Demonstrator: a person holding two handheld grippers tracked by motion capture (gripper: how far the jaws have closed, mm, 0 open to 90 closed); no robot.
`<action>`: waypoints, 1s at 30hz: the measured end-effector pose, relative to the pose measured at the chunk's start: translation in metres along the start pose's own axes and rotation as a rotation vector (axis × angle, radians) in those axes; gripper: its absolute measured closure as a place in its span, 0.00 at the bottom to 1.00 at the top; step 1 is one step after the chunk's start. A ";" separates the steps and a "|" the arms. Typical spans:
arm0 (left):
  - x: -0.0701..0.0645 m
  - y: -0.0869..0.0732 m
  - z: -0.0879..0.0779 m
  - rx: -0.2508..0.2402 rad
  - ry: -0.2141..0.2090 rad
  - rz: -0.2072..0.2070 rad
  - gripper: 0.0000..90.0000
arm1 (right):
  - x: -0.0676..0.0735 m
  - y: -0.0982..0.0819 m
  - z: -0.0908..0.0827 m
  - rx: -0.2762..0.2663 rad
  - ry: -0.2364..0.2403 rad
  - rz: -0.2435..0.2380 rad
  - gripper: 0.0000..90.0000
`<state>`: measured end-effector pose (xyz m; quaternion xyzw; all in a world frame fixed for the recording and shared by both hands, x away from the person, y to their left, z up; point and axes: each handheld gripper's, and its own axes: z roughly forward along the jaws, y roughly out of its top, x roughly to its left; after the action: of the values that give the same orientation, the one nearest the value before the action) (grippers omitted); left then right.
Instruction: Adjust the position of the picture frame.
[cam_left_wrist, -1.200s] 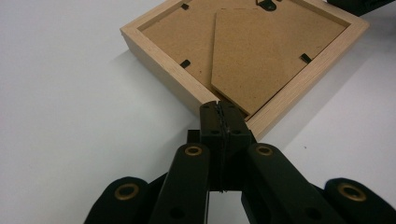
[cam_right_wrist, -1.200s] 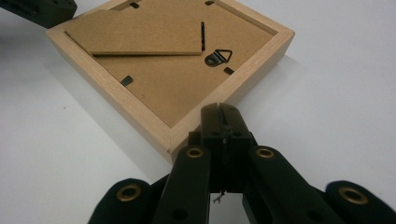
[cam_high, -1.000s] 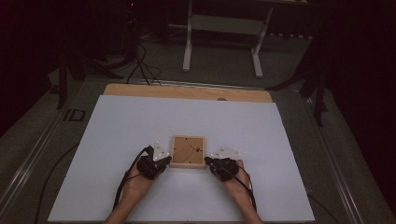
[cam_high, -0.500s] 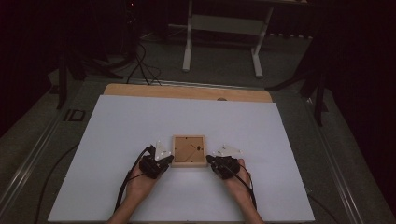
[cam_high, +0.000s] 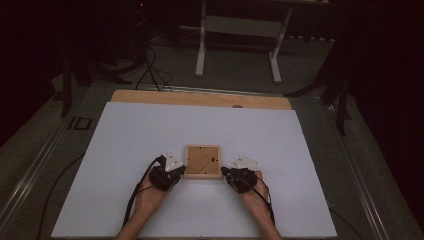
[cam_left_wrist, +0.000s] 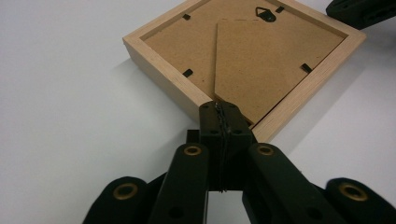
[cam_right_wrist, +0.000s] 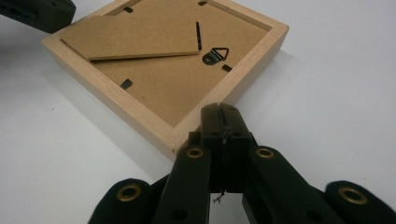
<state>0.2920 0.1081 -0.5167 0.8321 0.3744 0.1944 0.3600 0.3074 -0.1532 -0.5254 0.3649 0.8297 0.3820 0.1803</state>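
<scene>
A square wooden picture frame (cam_high: 202, 161) lies face down on the white board (cam_high: 150, 130), its brown backing, folded stand and hanging hook facing up. My left gripper (cam_high: 181, 170) is at the frame's left side. In the left gripper view its tip (cam_left_wrist: 219, 108) rests at the nearest corner of the frame (cam_left_wrist: 233, 51). Its jaws have just been opening by a hair but still look pressed together, with nothing between them. My right gripper (cam_high: 225, 171) is at the frame's right side. Its shut tip (cam_right_wrist: 219, 109) meets a corner of the frame (cam_right_wrist: 159, 70).
The board lies on a wooden table whose far edge (cam_high: 200, 98) shows as a strip. Behind it a white stand (cam_high: 237, 30) and cables (cam_high: 150, 70) are on the dark floor. The right gripper (cam_left_wrist: 359, 9) shows beyond the frame, as does the left gripper (cam_right_wrist: 37, 11).
</scene>
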 end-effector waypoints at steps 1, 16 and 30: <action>0.001 0.000 0.000 0.000 -0.005 -0.003 0.97 | 0.000 0.000 0.000 0.000 0.000 -0.001 1.00; 0.005 -0.001 -0.004 -0.017 -0.011 -0.014 0.90 | -0.006 0.003 -0.011 -0.052 0.007 -0.001 0.82; 0.003 0.002 -0.010 -0.061 -0.008 0.002 0.85 | -0.007 0.003 -0.018 -0.072 0.013 -0.021 0.76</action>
<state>0.2891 0.1143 -0.5085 0.8218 0.3662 0.2027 0.3865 0.3035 -0.1662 -0.5115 0.3469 0.8203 0.4121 0.1919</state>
